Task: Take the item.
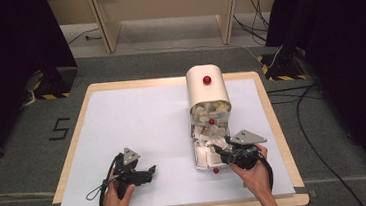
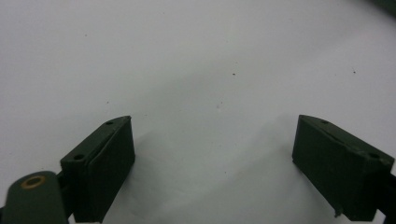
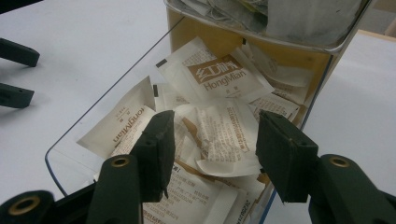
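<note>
The right gripper hangs with its two black jaws half apart over the pulled-out clear plastic drawer, and between them lies a crumpled white paper sachet printed with small brown text; the pads do not look pressed on it yet, so I judge the step in hand to be picking one sachet out of the pile. To do it well, the jaws should sink a little further so both pads straddle that top sachet alone, then close on its raised crease rather than on the flat packets beneath, which could come up with it. At about twelve o'clock from the jaws lies a white sachet with a brown "HongMian" label, and beyond it rises the cream metal dispenser with a rounded top and red knobs, standing on the white table sheet at roughly one o'clock from the table's middle; the open drawer projects toward the person. Lift straight up, clear of the drawer's low wall, so nothing snags. The left gripper rests with its jaws wide apart and nothing between them, above bare sheet at about seven o'clock, well apart from the dispenser.
</note>
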### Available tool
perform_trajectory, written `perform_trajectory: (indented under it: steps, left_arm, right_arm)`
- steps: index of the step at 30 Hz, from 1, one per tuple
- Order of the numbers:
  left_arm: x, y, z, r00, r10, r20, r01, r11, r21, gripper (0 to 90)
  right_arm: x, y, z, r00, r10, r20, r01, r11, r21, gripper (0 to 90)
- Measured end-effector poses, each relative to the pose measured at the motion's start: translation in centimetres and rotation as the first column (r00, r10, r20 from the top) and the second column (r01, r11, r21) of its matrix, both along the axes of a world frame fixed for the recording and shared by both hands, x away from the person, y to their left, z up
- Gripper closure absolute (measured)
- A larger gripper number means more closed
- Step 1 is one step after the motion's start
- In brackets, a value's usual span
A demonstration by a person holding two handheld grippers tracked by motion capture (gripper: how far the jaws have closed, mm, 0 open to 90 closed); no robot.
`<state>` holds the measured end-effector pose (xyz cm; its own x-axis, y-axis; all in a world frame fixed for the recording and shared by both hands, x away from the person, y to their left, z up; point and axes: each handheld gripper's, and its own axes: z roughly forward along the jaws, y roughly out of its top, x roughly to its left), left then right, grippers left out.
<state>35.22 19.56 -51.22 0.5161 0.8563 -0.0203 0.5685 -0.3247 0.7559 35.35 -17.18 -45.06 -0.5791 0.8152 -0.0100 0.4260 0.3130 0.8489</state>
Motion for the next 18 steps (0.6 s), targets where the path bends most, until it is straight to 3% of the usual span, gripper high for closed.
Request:
perform_trajectory:
  steps: [12,18]
  left_arm:
    - [0.0,0.0,0.0,1.0,0.0,0.0,0.0,1.0,-0.001,12.1]
    - [0.0,0.0,0.0,1.0,0.0,0.0,0.0,1.0,-0.001,12.1]
  right_arm:
    - [0.46,0.29,-0.75,0.9999,0.004,-0.011,-0.004,1.0,-0.03,50.1]
    - [0.62,0.41,-0.92,0.9999,0.013,-0.009,-0.013,0.999,-0.044,55.6]
